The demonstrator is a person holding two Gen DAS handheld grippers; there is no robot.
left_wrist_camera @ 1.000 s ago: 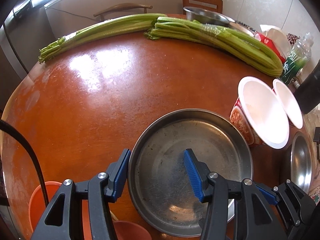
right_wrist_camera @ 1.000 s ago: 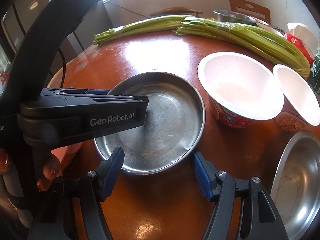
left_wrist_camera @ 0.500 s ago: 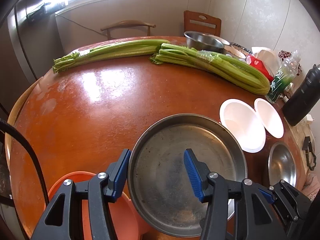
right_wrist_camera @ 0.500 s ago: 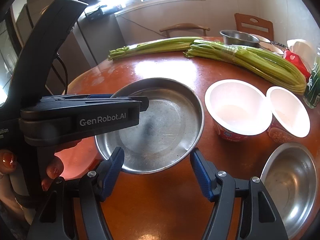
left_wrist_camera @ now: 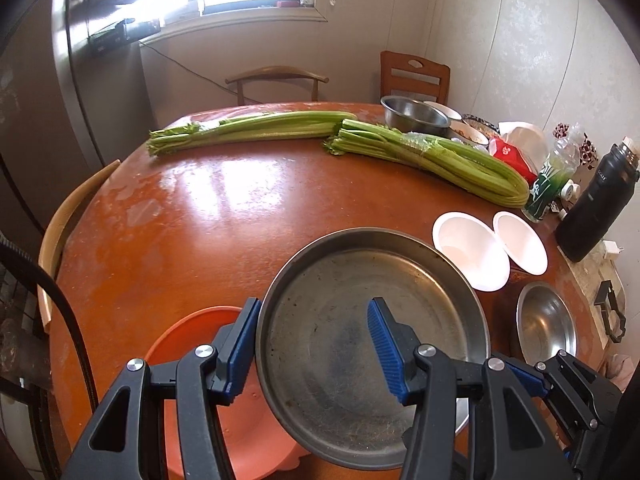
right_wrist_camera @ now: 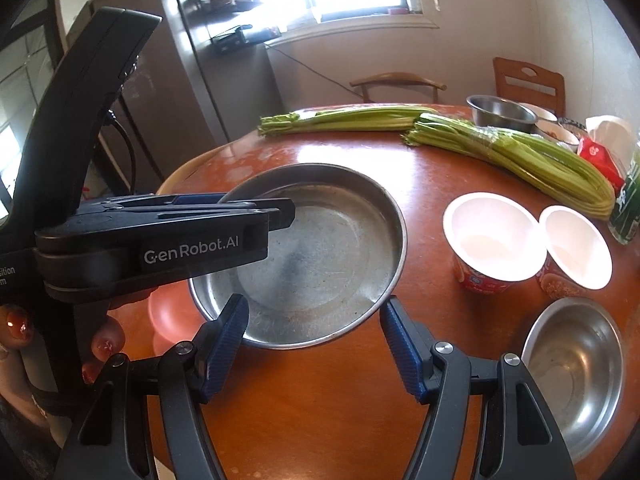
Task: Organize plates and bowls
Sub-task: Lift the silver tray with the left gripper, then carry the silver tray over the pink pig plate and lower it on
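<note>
Left hand-held gripper clamps steel pan rim, pan lifted.

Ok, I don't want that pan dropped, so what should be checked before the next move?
1. Grip: left gripper clamps the steel pan at its rim: ok.
2. The steel pan is off the table: ok.
3. The right gripper is open and empty: ok.
4. The orange dish under the pan is empty: cannot tell, partly hidden.
5. The white cups stand clear of the pan: ok.
</note>
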